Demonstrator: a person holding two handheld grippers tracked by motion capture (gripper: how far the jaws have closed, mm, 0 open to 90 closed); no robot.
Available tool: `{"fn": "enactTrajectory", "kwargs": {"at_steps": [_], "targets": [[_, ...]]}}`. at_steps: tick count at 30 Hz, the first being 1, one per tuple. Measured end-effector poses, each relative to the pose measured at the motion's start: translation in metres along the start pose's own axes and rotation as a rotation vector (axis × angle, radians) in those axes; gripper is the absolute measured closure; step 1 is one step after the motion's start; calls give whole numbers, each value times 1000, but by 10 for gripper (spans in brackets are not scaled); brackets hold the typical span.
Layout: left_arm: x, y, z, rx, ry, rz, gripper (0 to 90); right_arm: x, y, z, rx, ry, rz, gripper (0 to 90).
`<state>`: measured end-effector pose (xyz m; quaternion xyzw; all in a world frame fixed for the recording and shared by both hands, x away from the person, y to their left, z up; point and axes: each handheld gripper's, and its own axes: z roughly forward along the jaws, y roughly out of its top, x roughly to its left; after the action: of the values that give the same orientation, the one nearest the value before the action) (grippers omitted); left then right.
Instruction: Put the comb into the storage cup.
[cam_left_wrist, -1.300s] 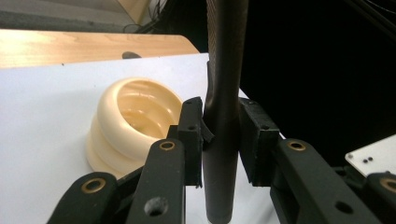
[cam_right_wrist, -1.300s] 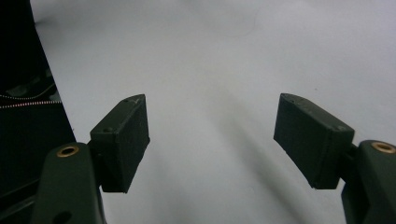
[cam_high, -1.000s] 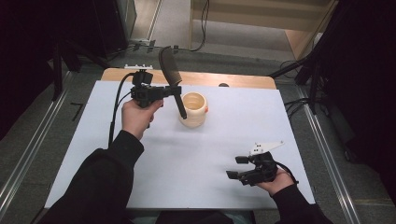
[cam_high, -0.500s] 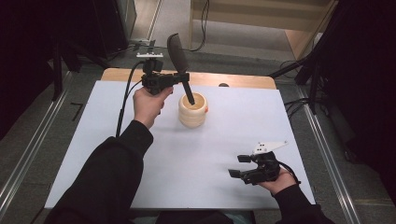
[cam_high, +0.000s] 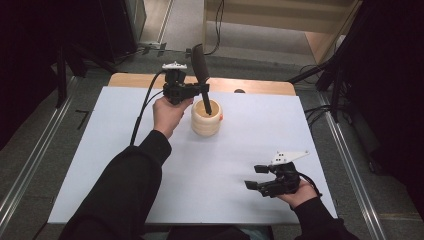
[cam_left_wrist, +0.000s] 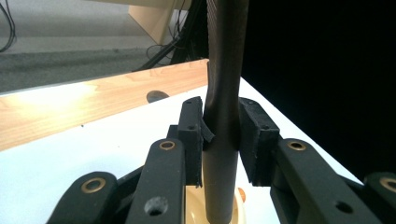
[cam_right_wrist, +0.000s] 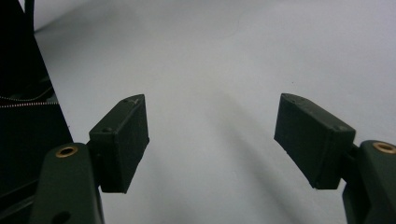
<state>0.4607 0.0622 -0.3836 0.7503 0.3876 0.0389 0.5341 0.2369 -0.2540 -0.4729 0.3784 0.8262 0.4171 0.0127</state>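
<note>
White tabletop (cam_high: 125, 165) takes up most of the bench, with a strip of bare wood (cam_high: 260, 86) along the far edge. Wide bare surface lies between the two hands and toward the near edge on the left; a small dark spot (cam_high: 239, 91) sits on the wood just behind the white sheet.

Left gripper (cam_high: 200, 89) is held near the far edge, left of centre. Its jaws are pressed onto the handle of a dark spatula (cam_high: 200, 65); in the left gripper view the spatula (cam_left_wrist: 224, 93) runs upright between the two pads (cam_left_wrist: 190, 135), touching both. Blade end points up and away past the table edge. Lower end of the handle goes down into the mouth of a pale ribbed wooden pot (cam_high: 206, 119), which stands on the white surface just beside the left hand (cam_high: 167, 114). A small orange bit (cam_high: 220, 118) shows at the pot's right rim.

Right gripper (cam_high: 256, 176) rests low near the near right corner, well apart from the pot. Its jaws are spread wide with only bare tabletop (cam_right_wrist: 219, 70) between them.
</note>
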Motion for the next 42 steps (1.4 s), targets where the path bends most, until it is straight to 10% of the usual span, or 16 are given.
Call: {"fn": "enactTrajectory", "kwargs": {"at_steps": [34,42], "targets": [[10,-41,24,74,1,25,722,-1,0,2,4,3,-9,241],[10,-38,14,46,22,35,587,-1,-1,1,5,0,-6,241]]}}
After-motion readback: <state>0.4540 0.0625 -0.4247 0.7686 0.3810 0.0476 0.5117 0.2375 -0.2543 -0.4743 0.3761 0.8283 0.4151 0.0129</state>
